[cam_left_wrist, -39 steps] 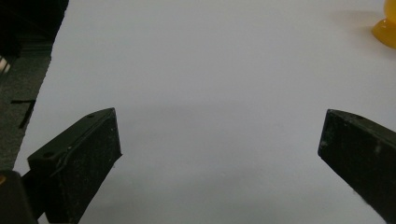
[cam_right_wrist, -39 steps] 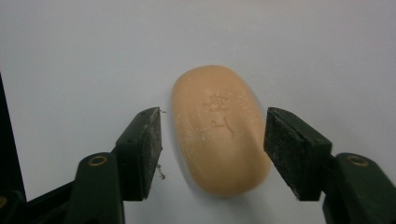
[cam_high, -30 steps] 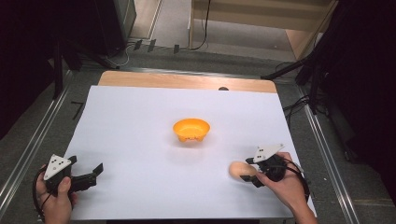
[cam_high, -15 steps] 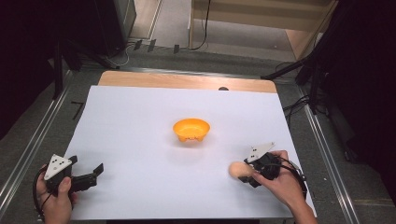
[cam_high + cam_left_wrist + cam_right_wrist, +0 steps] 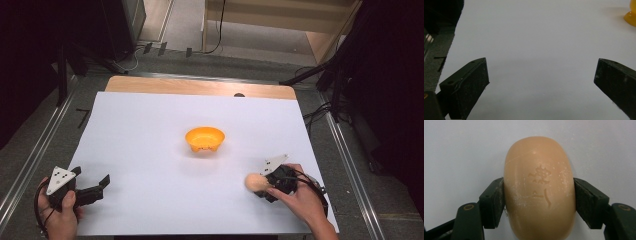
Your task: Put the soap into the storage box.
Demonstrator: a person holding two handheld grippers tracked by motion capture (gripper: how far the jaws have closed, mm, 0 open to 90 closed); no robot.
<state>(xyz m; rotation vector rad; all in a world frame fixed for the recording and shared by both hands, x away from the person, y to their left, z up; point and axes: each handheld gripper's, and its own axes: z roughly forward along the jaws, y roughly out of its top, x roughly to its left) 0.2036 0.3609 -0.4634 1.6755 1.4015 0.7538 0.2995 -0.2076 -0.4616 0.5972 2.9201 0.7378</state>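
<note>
the right hand-held gripper (image 5: 261, 187) sits near the front right edge of the table (image 5: 150, 125), its jaws pressed on both sides of a tan bar of soap (image 5: 539, 187) with a stamped mark; they have just been opening a little, with the soap between them. the left hand-held gripper (image 5: 97, 186) rests at the front left, jaws spread wide over bare white table, holding nothing. an orange bowl (image 5: 205, 139) stands mid-table, well apart from both.

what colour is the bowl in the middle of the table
Orange plastic bowl: bright orange, clearest in the high view.
</note>
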